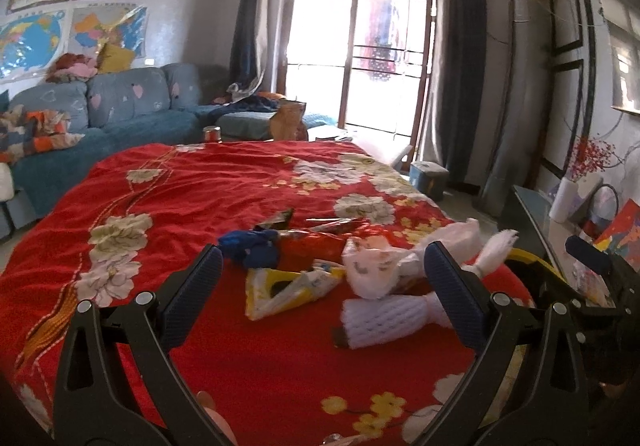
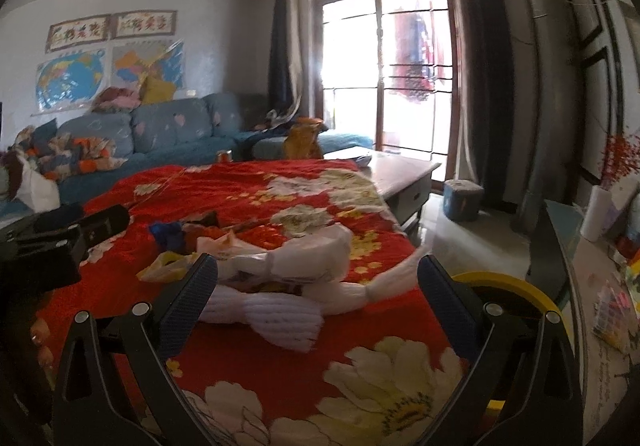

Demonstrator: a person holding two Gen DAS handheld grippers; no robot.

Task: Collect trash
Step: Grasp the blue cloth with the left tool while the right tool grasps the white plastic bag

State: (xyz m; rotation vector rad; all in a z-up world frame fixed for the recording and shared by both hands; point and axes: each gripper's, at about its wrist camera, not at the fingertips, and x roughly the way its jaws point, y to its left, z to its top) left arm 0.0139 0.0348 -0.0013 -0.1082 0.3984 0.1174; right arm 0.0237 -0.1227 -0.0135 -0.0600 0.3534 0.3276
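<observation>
A pile of trash lies on a red flowered cloth [image 1: 248,181] over a table. It holds a white foam fruit net [image 1: 384,320] [image 2: 276,316], a white plastic bag [image 1: 376,262] [image 2: 308,254], a yellow and white wrapper [image 1: 280,286] [image 2: 166,266], a blue crumpled piece [image 1: 250,246] [image 2: 166,232] and red foil wrappers [image 1: 316,240]. My left gripper [image 1: 324,286] is open and empty, just short of the pile. My right gripper [image 2: 318,288] is open and empty, with the foam net between its fingers. A yellow-rimmed bin [image 2: 500,286] [image 1: 532,260] stands at the table's right edge.
A blue sofa [image 1: 120,105] with clothes runs along the left wall. A wooden coffee table [image 2: 400,169] and a small blue stool [image 2: 462,197] stand beyond the cloth near the window door. A glass-topped cabinet [image 2: 600,270] with clutter is on the right.
</observation>
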